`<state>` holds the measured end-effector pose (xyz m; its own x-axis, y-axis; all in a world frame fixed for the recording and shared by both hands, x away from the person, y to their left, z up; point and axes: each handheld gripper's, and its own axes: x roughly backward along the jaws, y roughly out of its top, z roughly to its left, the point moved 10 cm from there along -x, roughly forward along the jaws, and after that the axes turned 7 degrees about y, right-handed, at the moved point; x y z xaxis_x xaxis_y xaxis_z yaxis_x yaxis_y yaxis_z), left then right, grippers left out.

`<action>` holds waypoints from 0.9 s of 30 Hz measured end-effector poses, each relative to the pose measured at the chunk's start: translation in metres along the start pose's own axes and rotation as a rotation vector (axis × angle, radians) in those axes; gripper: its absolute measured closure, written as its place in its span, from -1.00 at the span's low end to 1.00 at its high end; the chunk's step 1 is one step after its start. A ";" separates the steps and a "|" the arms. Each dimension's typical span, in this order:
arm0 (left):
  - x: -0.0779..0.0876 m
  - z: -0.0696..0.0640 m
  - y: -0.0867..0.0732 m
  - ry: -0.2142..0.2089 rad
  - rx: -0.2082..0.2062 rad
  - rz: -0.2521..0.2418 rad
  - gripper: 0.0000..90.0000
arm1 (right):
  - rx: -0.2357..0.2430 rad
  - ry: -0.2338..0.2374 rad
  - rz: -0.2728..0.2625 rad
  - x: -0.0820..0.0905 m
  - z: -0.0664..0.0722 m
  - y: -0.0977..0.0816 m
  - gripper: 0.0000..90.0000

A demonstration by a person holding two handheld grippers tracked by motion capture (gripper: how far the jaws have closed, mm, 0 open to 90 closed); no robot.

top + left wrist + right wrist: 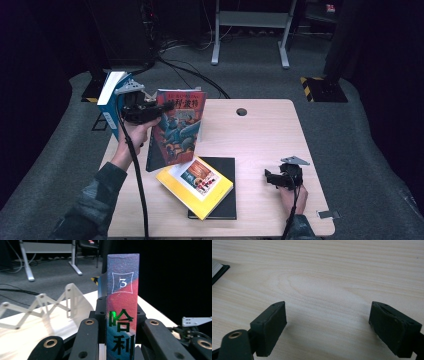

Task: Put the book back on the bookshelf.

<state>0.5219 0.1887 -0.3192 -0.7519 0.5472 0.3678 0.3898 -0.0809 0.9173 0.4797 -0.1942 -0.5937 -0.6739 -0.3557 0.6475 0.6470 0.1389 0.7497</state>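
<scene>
A book with a red and blue illustrated cover hangs tilted above the table's left side. My left gripper is shut on it near the top of its spine. In the left gripper view the spine, marked with a 3 and green characters, stands upright between the two black jaws of the left gripper. My right gripper rests low over the table's right front, open. Its jaws stand wide apart in the right gripper view, with bare wood between them.
A yellow book lies skewed on a black book at the table's front middle. A blue and white book stands at the left edge beside a white folding rack. The wooden table has a cable hole.
</scene>
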 end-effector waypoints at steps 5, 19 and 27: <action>0.003 0.009 0.000 0.033 -0.011 -0.002 0.66 | 0.001 -0.002 0.001 0.000 0.000 0.000 -0.70; 0.023 0.054 0.000 0.204 -0.024 -0.033 0.66 | 0.001 -0.004 0.001 0.000 0.000 0.000 -0.70; 0.030 0.081 -0.003 0.281 0.002 -0.034 0.66 | 0.005 -0.007 -0.001 0.000 0.000 0.000 -0.69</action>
<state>0.5415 0.2723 -0.3230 -0.8823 0.2972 0.3650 0.3628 -0.0646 0.9296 0.4801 -0.1941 -0.5938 -0.6771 -0.3495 0.6476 0.6445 0.1433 0.7511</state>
